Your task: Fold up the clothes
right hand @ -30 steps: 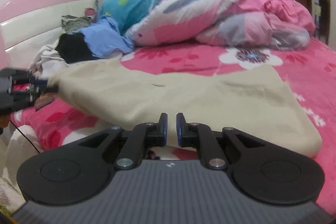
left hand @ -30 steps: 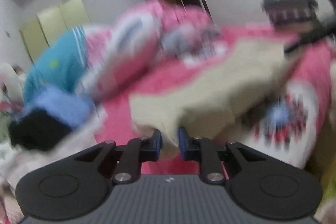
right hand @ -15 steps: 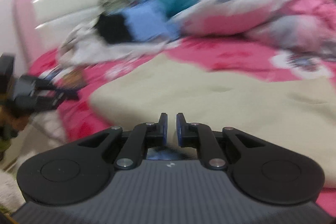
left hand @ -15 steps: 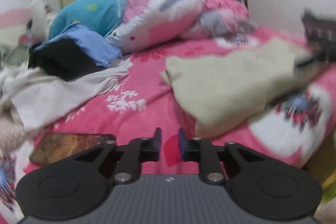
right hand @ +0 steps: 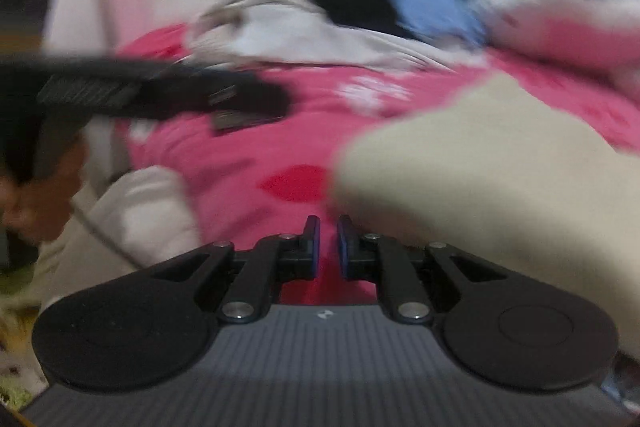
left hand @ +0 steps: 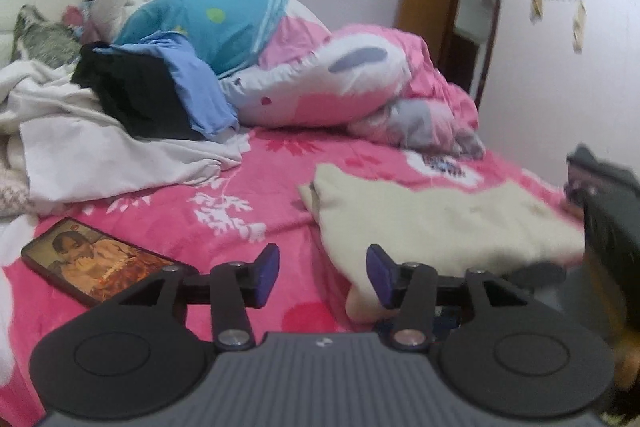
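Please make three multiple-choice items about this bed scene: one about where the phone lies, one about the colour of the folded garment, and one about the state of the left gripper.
1. Where does the phone lie?
A. on the pink blanket, left of the left gripper
B. on top of the cream garment
C. on the black garment

2. What colour is the folded garment by the near edge of the bed?
A. blue
B. cream
C. black

3. In what state is the left gripper?
A. shut on the garment
B. shut on nothing
C. open, nothing between its fingers

Answers:
1. A: the phone lies screen up on the pink blanket, left of the left gripper.
2. B: the folded garment is cream.
3. C: its jaws have just been opening, and only blanket shows between the fingers.
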Demonstrator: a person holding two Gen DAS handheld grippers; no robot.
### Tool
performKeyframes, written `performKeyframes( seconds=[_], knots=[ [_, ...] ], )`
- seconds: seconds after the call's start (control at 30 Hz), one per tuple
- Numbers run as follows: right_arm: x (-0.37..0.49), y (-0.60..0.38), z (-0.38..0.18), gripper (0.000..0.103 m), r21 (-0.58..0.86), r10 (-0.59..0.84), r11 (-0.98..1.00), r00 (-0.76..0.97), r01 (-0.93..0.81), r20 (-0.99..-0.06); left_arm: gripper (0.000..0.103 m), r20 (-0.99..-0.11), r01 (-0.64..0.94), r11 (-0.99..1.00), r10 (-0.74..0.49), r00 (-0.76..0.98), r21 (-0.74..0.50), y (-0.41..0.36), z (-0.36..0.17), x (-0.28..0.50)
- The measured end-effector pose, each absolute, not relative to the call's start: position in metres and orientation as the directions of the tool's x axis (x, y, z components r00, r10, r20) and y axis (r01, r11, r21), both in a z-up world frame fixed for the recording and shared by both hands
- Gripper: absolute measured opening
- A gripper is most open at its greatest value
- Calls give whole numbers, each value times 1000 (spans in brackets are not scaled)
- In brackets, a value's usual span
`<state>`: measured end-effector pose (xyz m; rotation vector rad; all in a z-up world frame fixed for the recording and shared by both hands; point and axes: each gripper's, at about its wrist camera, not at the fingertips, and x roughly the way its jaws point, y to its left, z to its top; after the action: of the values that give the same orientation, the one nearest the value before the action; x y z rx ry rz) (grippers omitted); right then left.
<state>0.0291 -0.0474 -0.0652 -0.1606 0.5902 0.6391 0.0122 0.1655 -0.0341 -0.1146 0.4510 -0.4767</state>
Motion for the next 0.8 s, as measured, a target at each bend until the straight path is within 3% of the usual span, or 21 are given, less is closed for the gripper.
performKeyframes(
  seconds=[0.1, 0.2, 0.4, 0.57, 0.7, 0.8],
  knots=[
    [24, -59, -58, 9, 77, 545, 788, 634, -610, -548, 54, -382, 392, 881, -470, 796, -266, 173, -34, 18],
    [16, -107, -43, 9, 164, 516, 843, 685, -513, -514, 58, -361, 396, 869, -486, 796, -297, 172, -31, 23],
    [9, -202, -5, 10, 131, 256, 966, 871, -221, -419, 60, -372, 447, 825, -558, 742, -346, 135, -31, 42],
    [16, -235, -1, 11, 174, 178, 977, 910, -120, -375, 60, -419, 423, 786, -605, 677, -451, 119, -44, 43],
    [38, -234, -24, 11, 156, 182, 980, 890, -126, -418, 66, -431, 420, 760, -635, 641, -496, 115, -54, 27],
    [76, -231, -46, 9, 138, 170, 984, 825, -113, -539, 67, -459, 407, 743, -656, 599, -531, 108, -64, 21]
  ],
)
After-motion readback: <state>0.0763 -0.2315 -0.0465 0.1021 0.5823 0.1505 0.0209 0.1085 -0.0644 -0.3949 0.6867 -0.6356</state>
